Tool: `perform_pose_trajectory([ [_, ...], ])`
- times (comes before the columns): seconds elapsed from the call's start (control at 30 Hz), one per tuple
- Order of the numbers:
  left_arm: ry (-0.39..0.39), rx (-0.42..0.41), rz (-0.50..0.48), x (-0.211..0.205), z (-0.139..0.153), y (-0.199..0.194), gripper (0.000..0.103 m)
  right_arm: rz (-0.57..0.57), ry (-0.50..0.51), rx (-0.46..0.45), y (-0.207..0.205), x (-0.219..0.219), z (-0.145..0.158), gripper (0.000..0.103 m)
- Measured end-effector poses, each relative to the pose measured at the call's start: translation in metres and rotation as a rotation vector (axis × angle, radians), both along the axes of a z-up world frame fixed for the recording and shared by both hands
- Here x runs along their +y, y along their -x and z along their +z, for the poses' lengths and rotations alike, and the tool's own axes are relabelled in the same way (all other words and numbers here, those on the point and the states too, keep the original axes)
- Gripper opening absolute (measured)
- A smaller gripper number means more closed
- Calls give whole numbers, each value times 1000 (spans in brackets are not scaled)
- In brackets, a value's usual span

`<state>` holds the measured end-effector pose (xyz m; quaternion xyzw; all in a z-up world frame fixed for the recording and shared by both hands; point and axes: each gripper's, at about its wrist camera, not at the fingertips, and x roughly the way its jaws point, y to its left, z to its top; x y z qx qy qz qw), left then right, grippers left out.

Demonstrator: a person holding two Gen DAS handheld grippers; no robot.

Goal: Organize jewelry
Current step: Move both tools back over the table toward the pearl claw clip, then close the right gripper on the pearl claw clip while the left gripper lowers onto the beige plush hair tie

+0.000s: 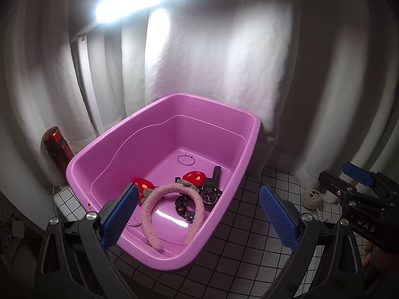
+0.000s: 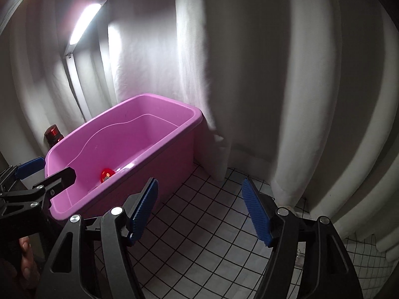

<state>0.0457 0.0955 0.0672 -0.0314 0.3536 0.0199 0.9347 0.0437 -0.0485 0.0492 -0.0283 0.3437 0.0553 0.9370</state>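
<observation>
A pink plastic basin [image 1: 249, 149] stands on a white grid-patterned cloth. In it lie a fluffy pink headband [image 1: 149, 211], a black sport watch [image 1: 210, 189], two red strawberry clips [image 1: 193, 177], a thin metal hoop [image 1: 185, 160] and some dark small pieces [image 1: 182, 204]. My left gripper [image 1: 199, 199] hangs open over the basin's near end, holding nothing. My right gripper [image 2: 200, 186] is open and holds nothing. It hovers over the cloth to the right of the basin [image 2: 174, 154]. A cream skull-faced ball [image 1: 311, 198] and a bead chain [image 1: 321, 216] lie on the cloth under it.
White curtains close off the back and right side. A red bottle [image 1: 56, 147] stands behind the basin's left corner, and a lit lamp bar [image 1: 139, 2] hangs above. In the right wrist view the left gripper [image 2: 46, 172] sits over the basin's left rim.
</observation>
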Motion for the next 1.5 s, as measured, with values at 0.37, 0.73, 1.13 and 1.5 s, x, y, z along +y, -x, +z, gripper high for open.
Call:
perform_pose_trajectory([
  [0.37, -4, 59, -161, -63, -25, -4, 95, -196, -37, 77, 57, -80, -37, 67],
  [0.73, -12, 123, -378, -136, -70, -35, 95, -382, -98, 159, 83, -131, -83, 67],
  [1.13, -63, 230, -516, -199, -141, -98, 95, -497, -178, 221, 58, -153, -140, 67],
  [1.5, -67, 288, -621, -232, -183, -136, 95, -548, -192, 223, 25, -154, -175, 67],
])
